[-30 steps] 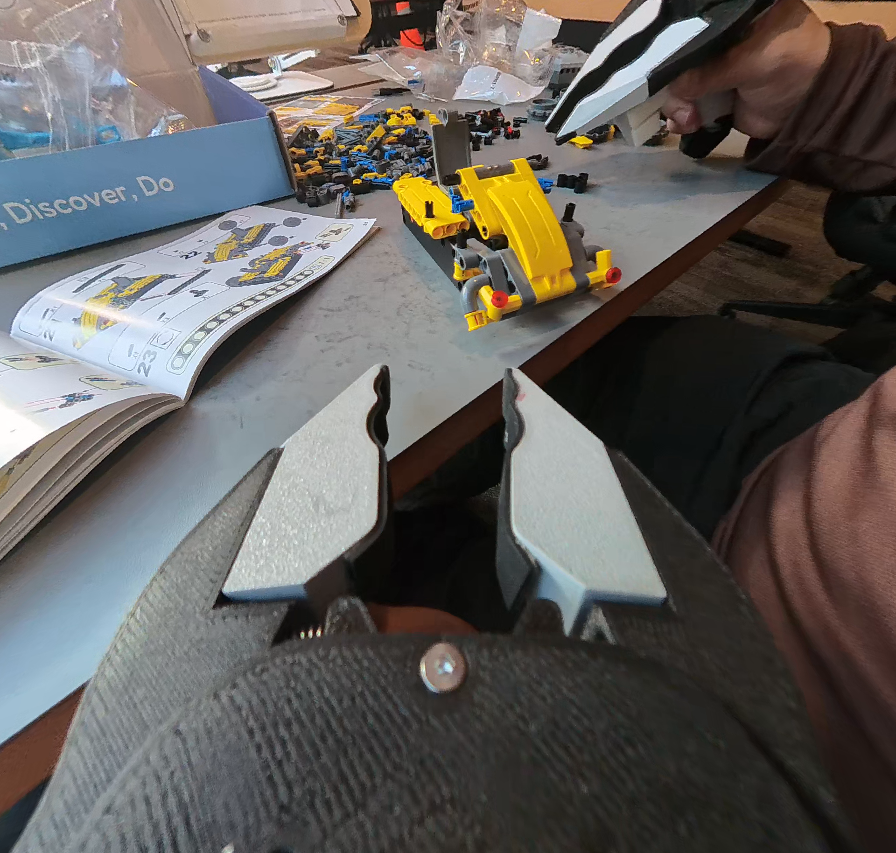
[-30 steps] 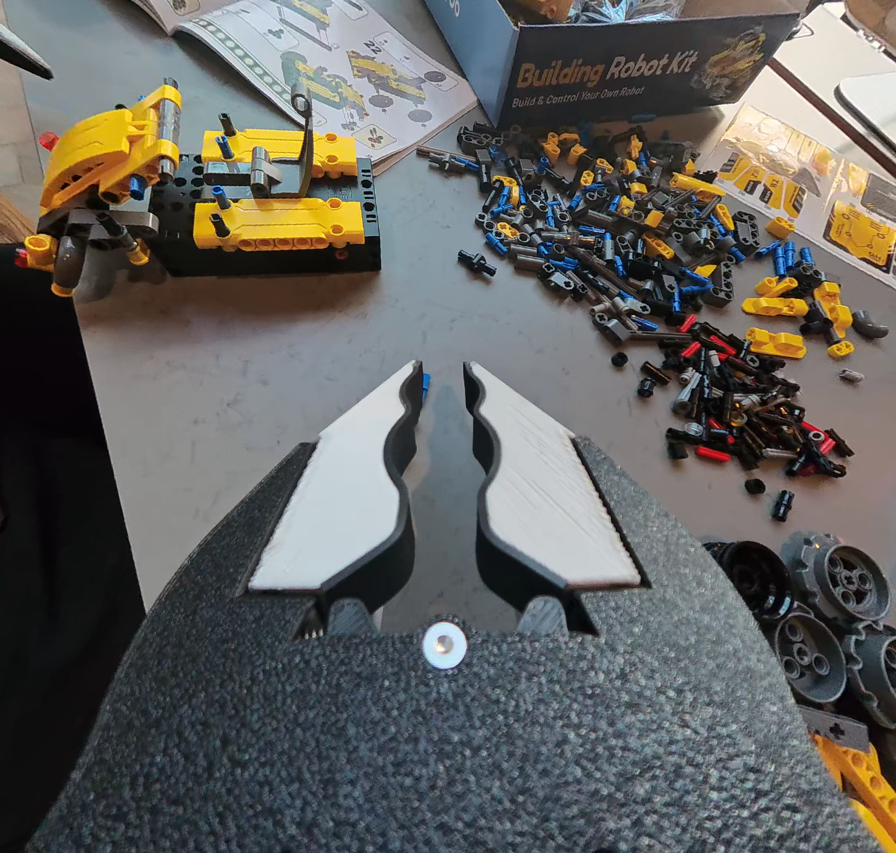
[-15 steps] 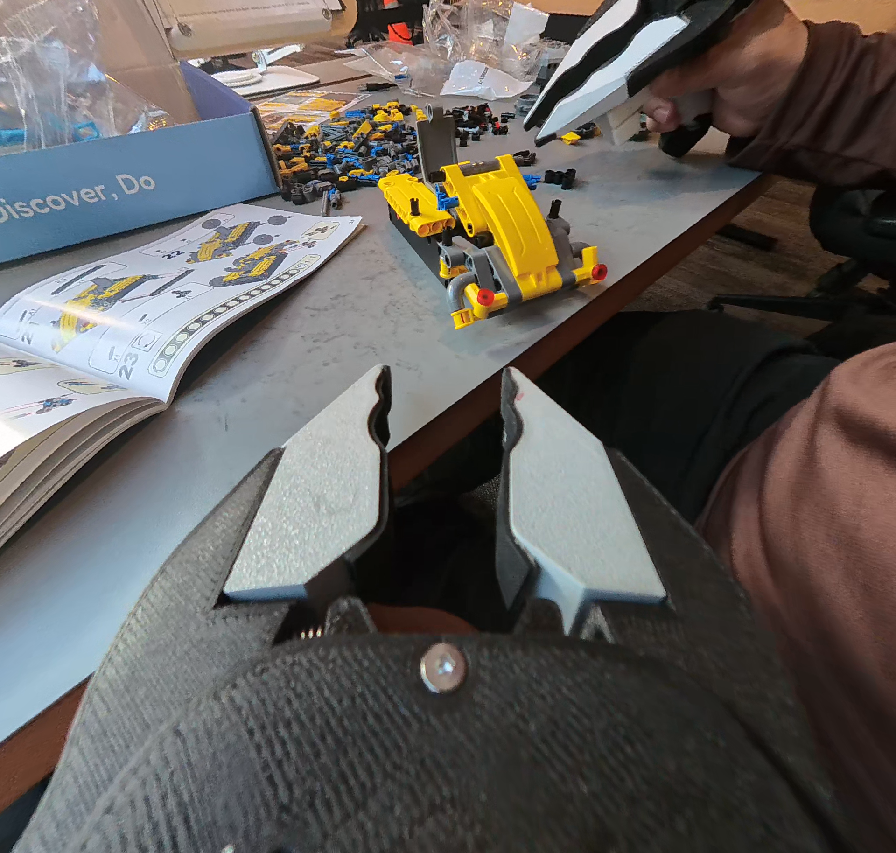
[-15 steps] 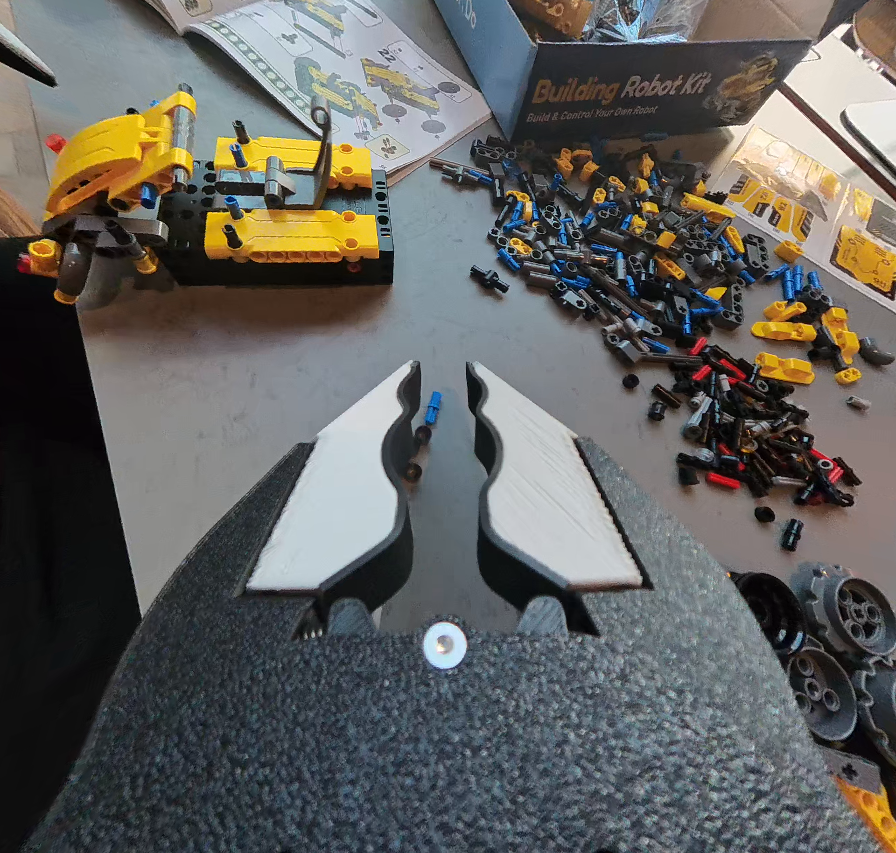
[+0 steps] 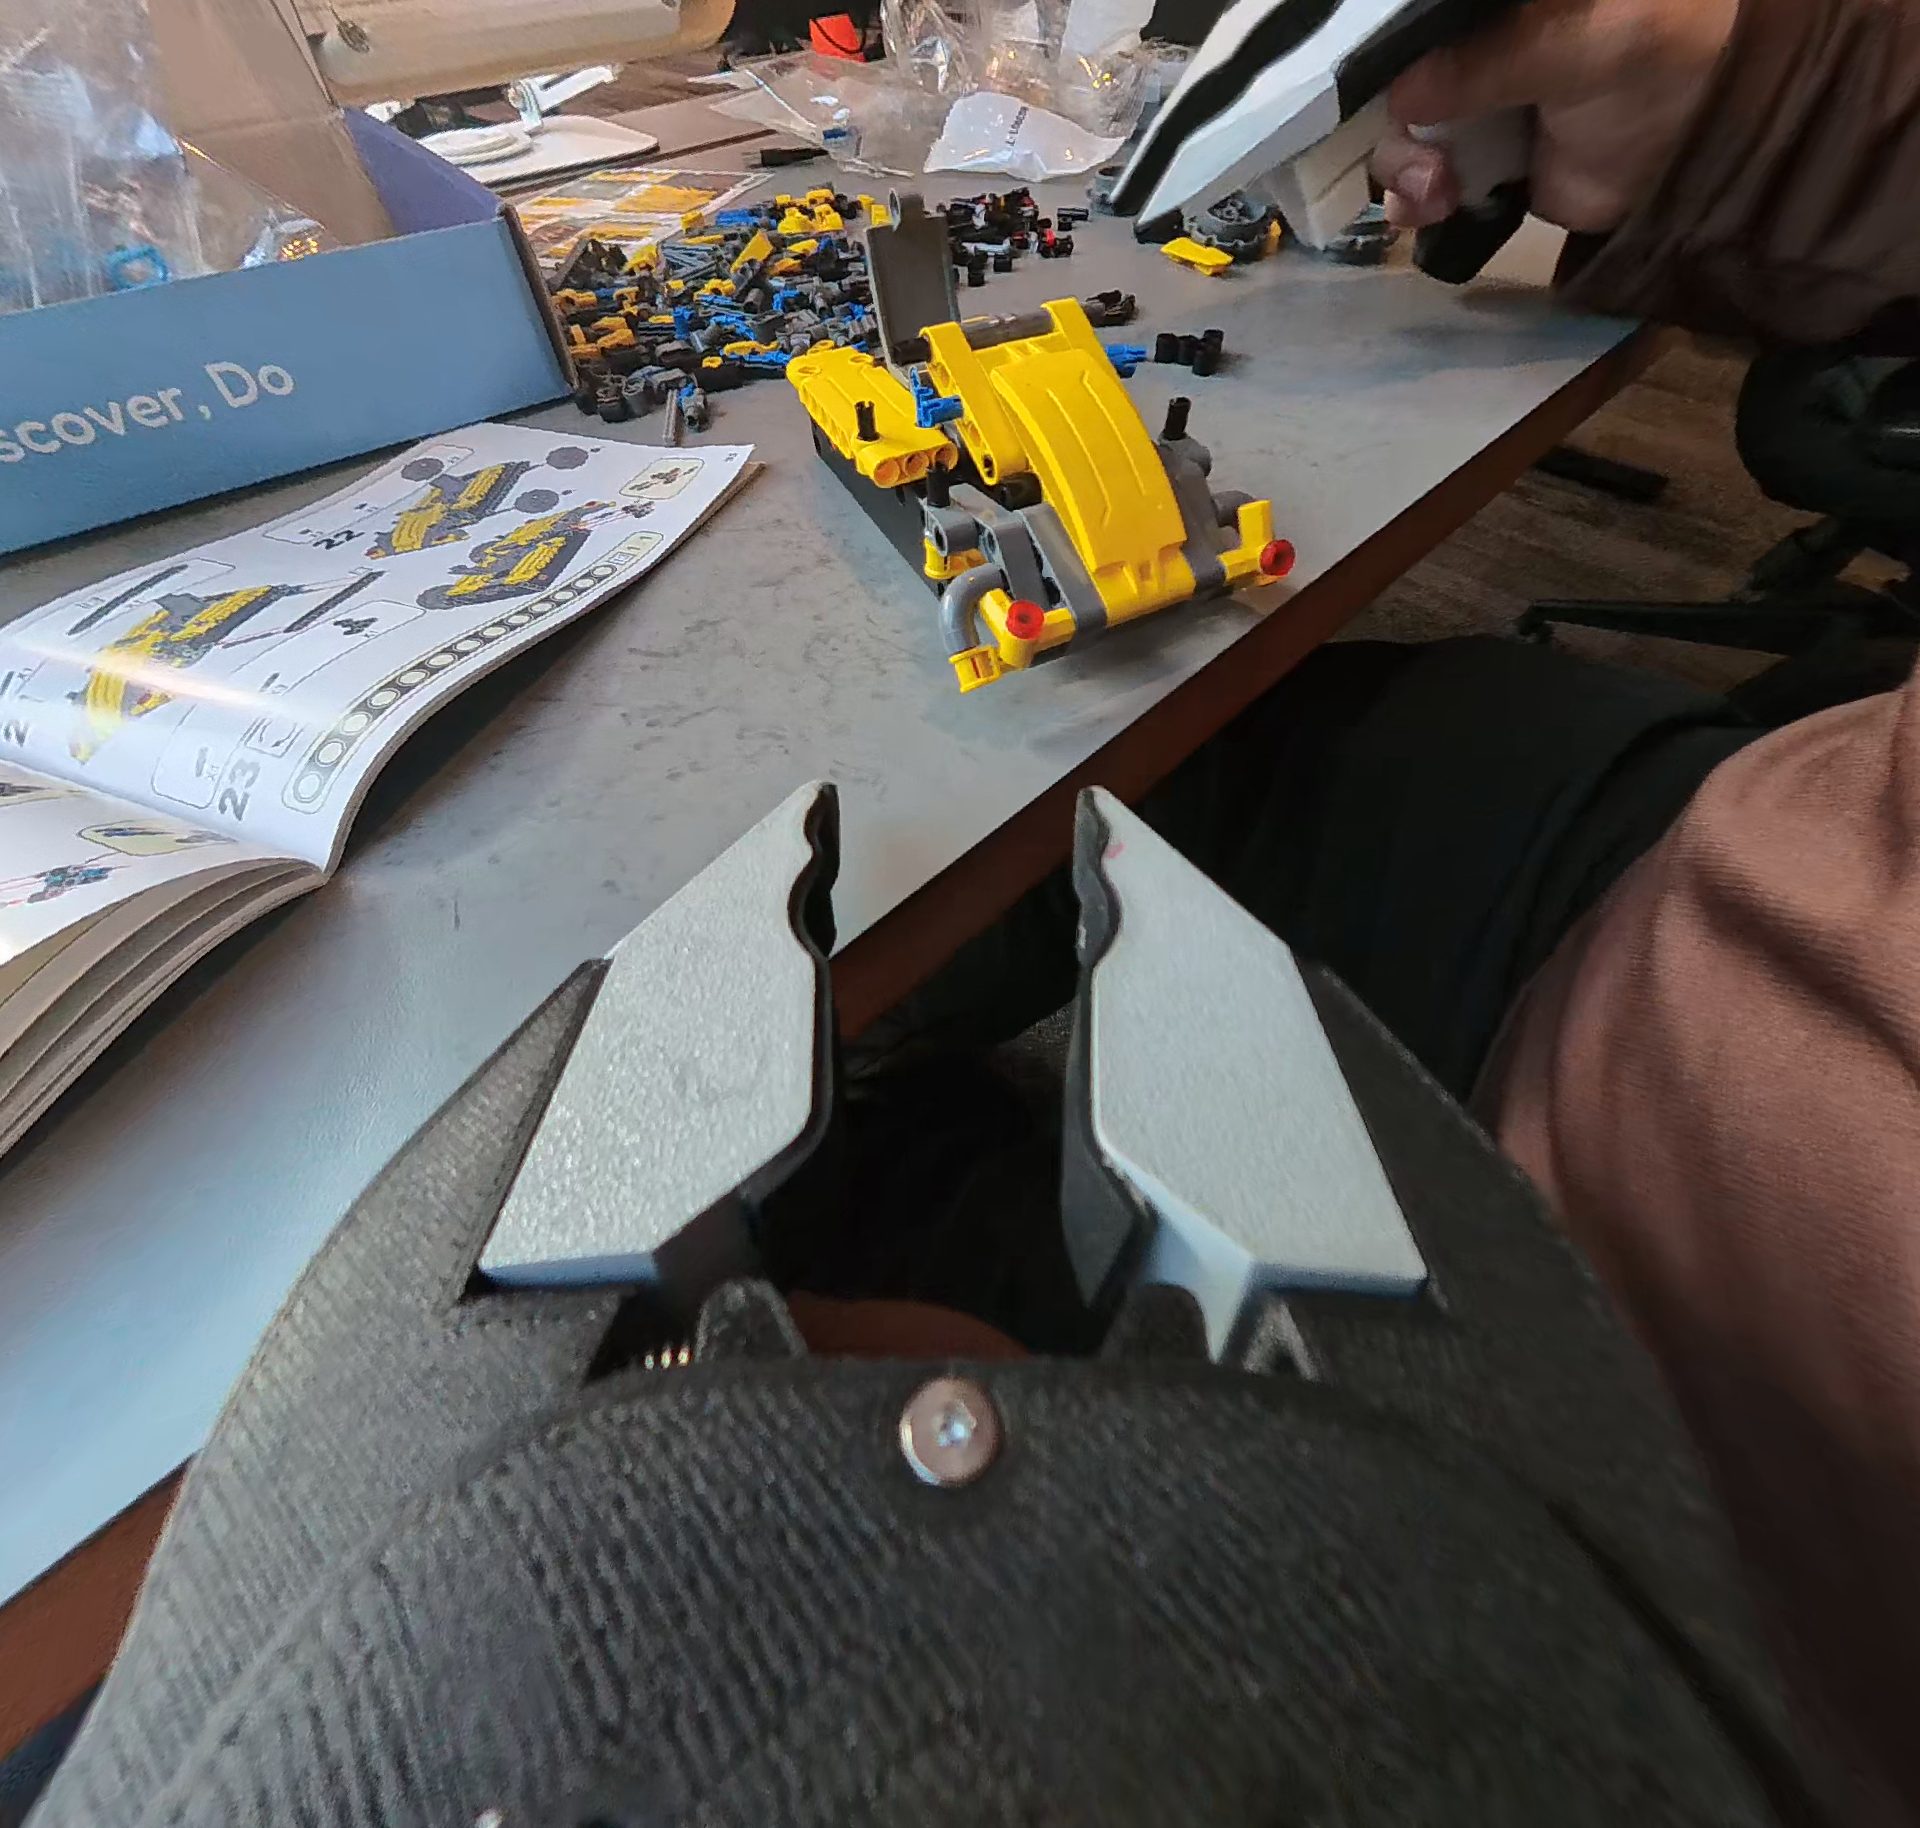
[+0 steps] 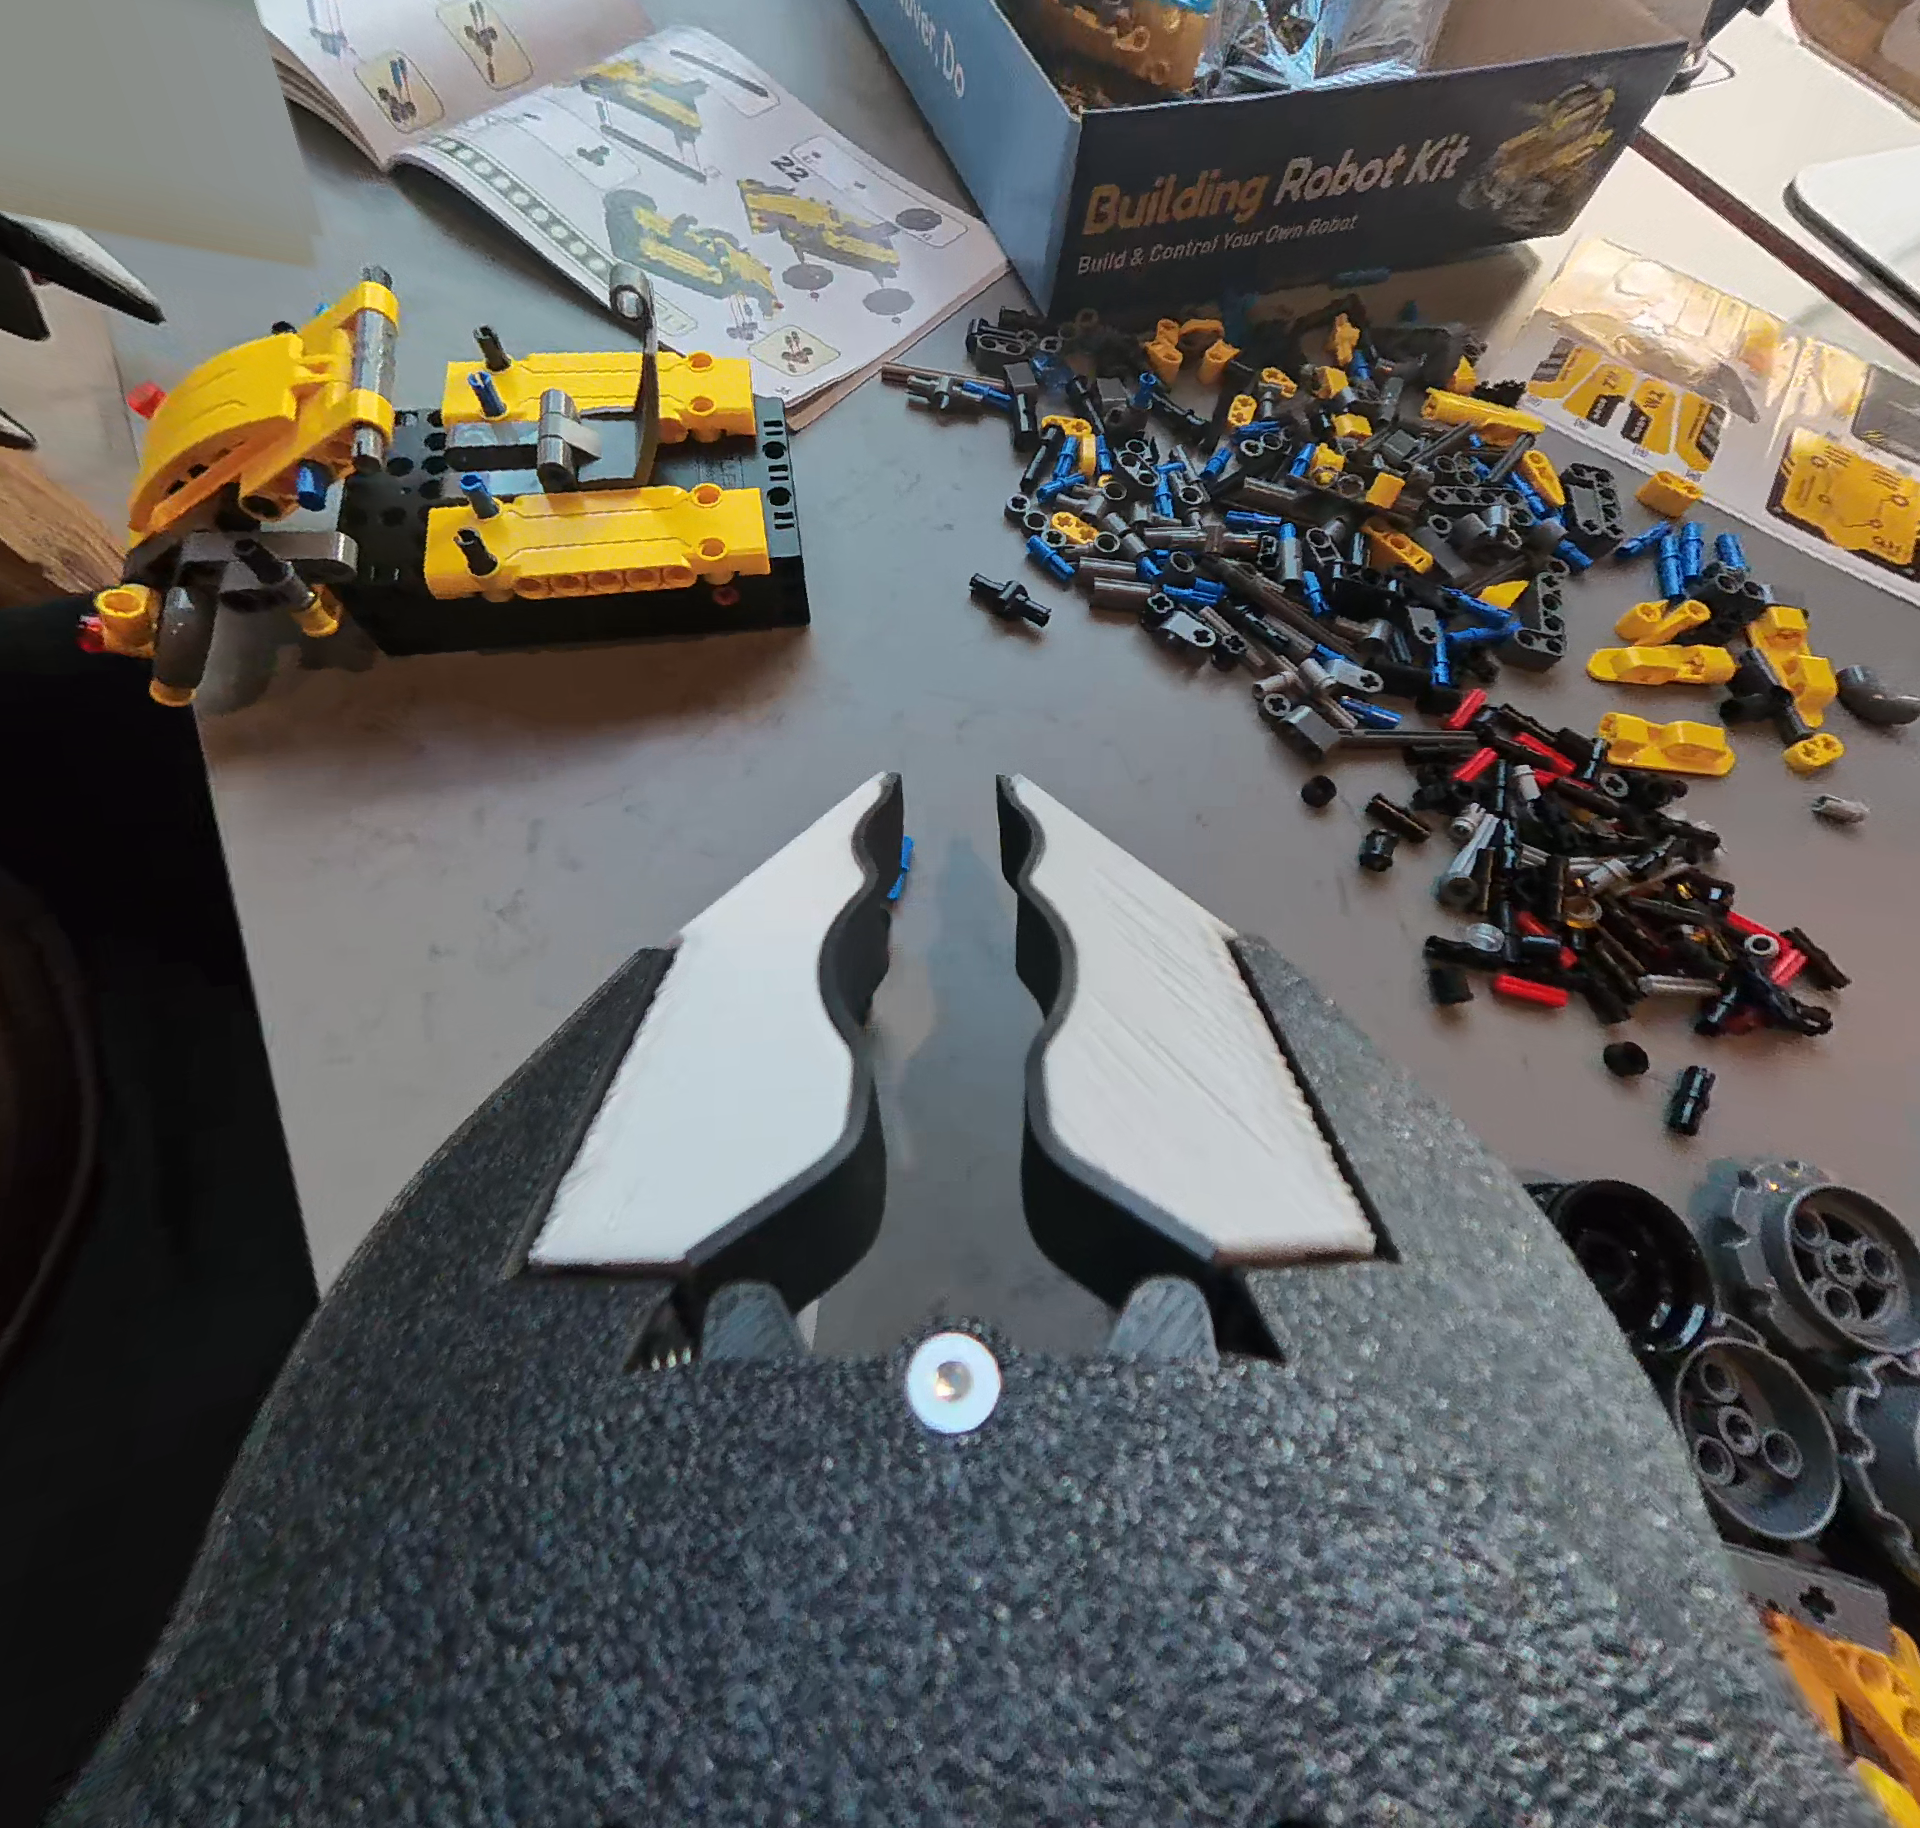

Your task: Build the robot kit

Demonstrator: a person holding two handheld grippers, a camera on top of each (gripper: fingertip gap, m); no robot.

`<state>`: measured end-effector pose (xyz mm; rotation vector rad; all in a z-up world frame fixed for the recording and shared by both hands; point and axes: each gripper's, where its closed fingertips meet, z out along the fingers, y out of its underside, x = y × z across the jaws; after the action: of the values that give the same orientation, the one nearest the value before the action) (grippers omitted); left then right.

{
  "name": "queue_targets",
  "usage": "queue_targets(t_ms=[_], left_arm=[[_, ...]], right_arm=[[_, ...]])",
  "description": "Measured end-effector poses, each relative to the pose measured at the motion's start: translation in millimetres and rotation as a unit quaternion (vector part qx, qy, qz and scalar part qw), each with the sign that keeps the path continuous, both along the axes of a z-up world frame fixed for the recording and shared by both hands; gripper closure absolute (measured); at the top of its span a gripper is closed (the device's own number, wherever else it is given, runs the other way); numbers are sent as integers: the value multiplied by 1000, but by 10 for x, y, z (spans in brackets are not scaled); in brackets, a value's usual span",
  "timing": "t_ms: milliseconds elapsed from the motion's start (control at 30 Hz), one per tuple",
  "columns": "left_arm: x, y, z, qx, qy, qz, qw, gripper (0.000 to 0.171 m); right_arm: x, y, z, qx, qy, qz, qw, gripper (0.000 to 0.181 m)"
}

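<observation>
Hovering low over the grey table (image 6: 582,843), the right gripper (image 6: 948,791) points forward with its jaws parted and nothing between them; a small blue pin (image 6: 902,866) peeks out beside its left finger, mostly hidden. Half a second ago that pin and two dark bits lay plainly in the gap. The left gripper (image 5: 951,812) hangs released at the table's near edge, over a dark lap. Ahead sit the yellow model vehicle (image 5: 1049,469), the loose parts pile (image 6: 1382,573), the open booklet (image 5: 312,594) and the blue box (image 6: 1288,178), cut off above.
</observation>
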<state>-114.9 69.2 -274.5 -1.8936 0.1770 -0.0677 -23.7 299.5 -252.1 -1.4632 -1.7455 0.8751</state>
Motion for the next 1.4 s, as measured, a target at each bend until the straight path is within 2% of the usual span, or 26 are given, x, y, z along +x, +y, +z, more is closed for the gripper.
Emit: queue_targets(t_ms=[767, 900, 1100, 1267, 1400], left_arm=[[-61, 14, 0, 2, -8, 11, 1000, 129], [-83, 8, -15, -1, 0, 17, 1000, 129], [-85, 26, -22, -2, -6, 17, 1000, 129], [-75, 21, -17, -1, 7, 18, 1000, 130], [-77, 13, -3, 2, 14, 19, 1000, 130]], right_arm=[[1, -9, -13, -1, -5, 3, 1000, 168], [161, -108, -117, -33, -39, -7, 999, 153], [318, -199, -145, -24, -42, -23, 999, 155], [330, -180, -242, 4, -55, -24, 998, 154], [324, -148, -214, 18, -46, -26, 998, 154]])
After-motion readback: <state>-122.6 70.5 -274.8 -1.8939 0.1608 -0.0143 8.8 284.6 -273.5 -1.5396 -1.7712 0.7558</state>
